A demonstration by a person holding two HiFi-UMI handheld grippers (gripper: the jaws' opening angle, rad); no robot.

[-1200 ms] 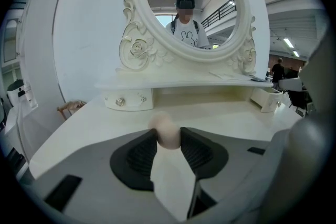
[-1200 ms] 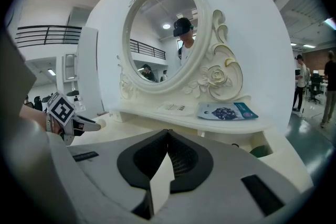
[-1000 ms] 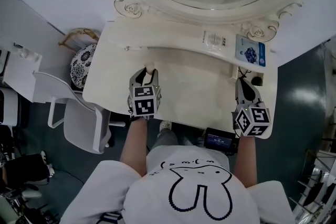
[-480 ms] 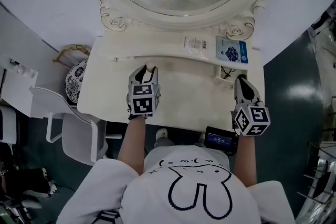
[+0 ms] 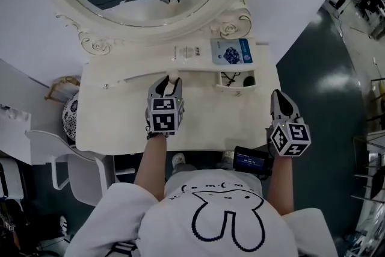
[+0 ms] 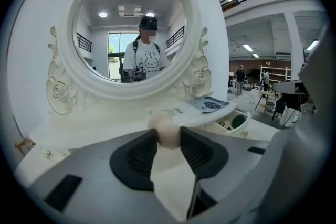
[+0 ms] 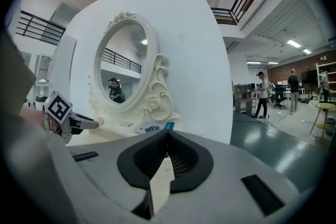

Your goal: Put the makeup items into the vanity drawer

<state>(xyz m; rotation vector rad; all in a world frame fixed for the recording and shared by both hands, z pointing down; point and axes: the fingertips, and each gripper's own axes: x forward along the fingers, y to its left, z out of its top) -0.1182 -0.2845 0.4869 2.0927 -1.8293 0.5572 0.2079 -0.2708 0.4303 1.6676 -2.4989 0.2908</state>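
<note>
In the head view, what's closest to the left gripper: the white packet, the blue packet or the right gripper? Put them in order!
1. White packet, just behind the left gripper, which grips a beige ball.
2. Blue packet, right of the white one.
3. Right gripper, by the table's front right corner.

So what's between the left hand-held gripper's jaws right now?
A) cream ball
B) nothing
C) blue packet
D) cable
A: in the left gripper view the left hand-held gripper has both pads pressed on a small cream ball at its tips.
</note>
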